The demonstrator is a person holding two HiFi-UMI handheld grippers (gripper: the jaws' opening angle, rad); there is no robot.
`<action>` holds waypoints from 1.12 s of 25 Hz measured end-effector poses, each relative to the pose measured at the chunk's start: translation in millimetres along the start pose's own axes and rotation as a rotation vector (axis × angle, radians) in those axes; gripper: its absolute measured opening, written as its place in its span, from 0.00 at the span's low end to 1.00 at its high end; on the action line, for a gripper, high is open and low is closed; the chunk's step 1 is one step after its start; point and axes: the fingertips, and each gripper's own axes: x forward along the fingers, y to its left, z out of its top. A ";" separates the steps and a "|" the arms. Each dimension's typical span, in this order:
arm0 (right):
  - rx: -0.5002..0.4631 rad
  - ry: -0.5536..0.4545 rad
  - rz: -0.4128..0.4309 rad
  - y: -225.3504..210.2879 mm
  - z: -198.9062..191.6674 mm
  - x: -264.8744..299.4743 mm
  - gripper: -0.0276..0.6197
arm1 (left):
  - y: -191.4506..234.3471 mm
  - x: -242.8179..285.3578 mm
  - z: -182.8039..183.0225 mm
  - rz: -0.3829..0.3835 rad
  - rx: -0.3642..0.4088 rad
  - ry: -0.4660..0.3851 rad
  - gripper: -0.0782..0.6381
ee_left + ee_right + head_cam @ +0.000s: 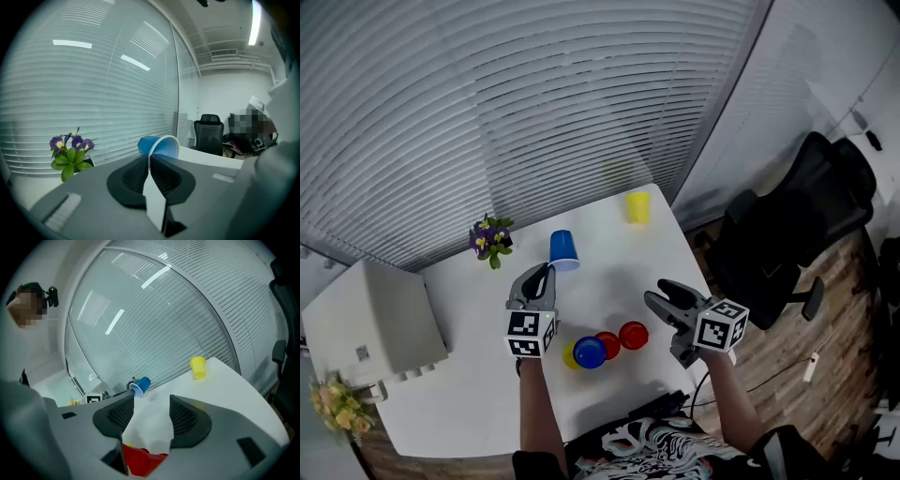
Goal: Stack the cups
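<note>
My left gripper (545, 272) is shut on the rim of a blue cup (564, 250), which hangs tilted above the white table (478, 394). In the left gripper view the blue cup (159, 146) lies sideways with its mouth towards the camera, and my left gripper (150, 159) pinches its rim. My right gripper (660, 292) stands open and empty above two red cups (633, 335). Beside them sit a second blue cup (590, 352) and a yellow one (569, 356). Another yellow cup (637, 207) stands upside down at the far edge. The right gripper view shows my right gripper (151, 401) over the red cups (140, 460).
A small pot of purple flowers (491, 238) stands at the table's back left. A white box-shaped device (370, 319) sits at the left end. A black office chair (787, 234) is off the right side. Window blinds (534, 103) run behind the table.
</note>
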 end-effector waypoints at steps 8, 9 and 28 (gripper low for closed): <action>0.110 -0.067 0.138 43.0 20.4 -1.2 0.41 | -42.8 -31.7 35.0 -0.168 0.014 -0.143 0.13; 0.138 -0.086 0.163 48.7 23.9 -1.9 0.41 | -48.6 -36.7 40.9 -0.197 0.009 -0.169 0.13; 0.399 -0.206 0.439 106.7 48.2 -4.4 0.49 | -127.3 -102.7 72.5 -0.608 -0.006 -0.337 0.13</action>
